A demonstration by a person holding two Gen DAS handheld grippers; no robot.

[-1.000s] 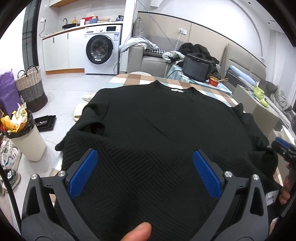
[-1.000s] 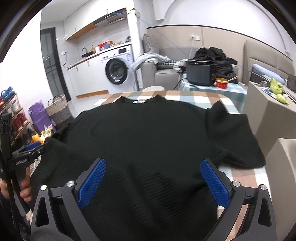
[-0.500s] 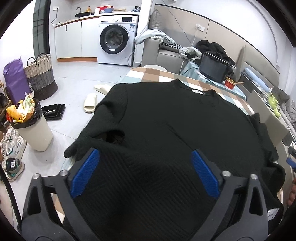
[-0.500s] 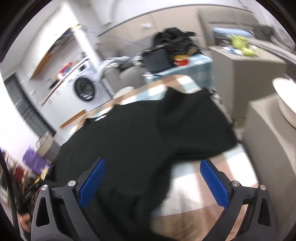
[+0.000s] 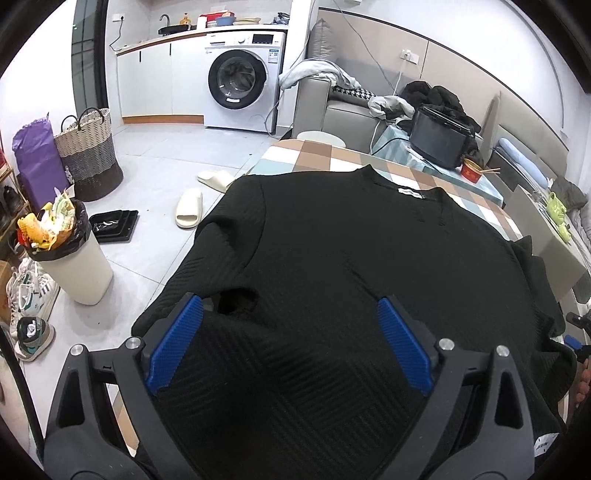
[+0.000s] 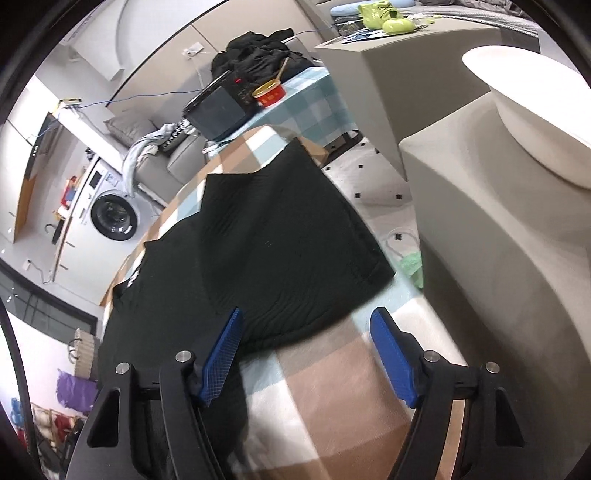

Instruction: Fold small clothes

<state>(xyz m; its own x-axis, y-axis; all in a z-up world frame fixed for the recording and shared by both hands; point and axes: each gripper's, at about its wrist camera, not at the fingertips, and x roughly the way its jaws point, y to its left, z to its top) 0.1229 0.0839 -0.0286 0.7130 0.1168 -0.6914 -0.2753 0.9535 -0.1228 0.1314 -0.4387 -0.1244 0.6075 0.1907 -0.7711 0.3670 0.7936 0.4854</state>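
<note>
Since 1 second ago, my right gripper [image 6: 306, 354] has rolled hard and swung from the sweater's middle to its sleeve side, so that view now sits tilted; my left gripper [image 5: 290, 341] has slid toward the garment's other sleeve.

Item 1: black sweater [image 5: 332, 258], textured knit, spread flat on the checked tablecloth [image 6: 332, 398], neckline away from me. A white neck label [image 5: 410, 192] carries print too small to read; a second white tag [image 5: 545, 441] at the hem edge is also illegible.

Item 2: left gripper, jaws spread wide over the sweater's lower body, blue pads [image 5: 173, 347] clear of the cloth, nothing held.

Item 3: right gripper, jaws closing, part open. The sleeve's lower edge [image 6: 314, 321] lies between and beyond the pads; I cannot see either pad pressing it.

Item 4: washing machine [image 5: 242, 79], front badge and panel stickers unreadable.

Left view only: lined waste bin [image 5: 70, 258] full of rubbish, 2 pale slippers [image 5: 189, 208], woven basket [image 5: 88, 155], purple bag [image 5: 38, 158], trainers on the floor, and part of the right gripper at the frame's right edge.

Right view only: the whole far sleeve [image 6: 295, 229], a pale rounded seat [image 6: 517, 110] and a green toy [image 6: 384, 13] on a grey block. Both views show the black appliance [image 6: 218, 107] and red bowl [image 6: 269, 94].
</note>
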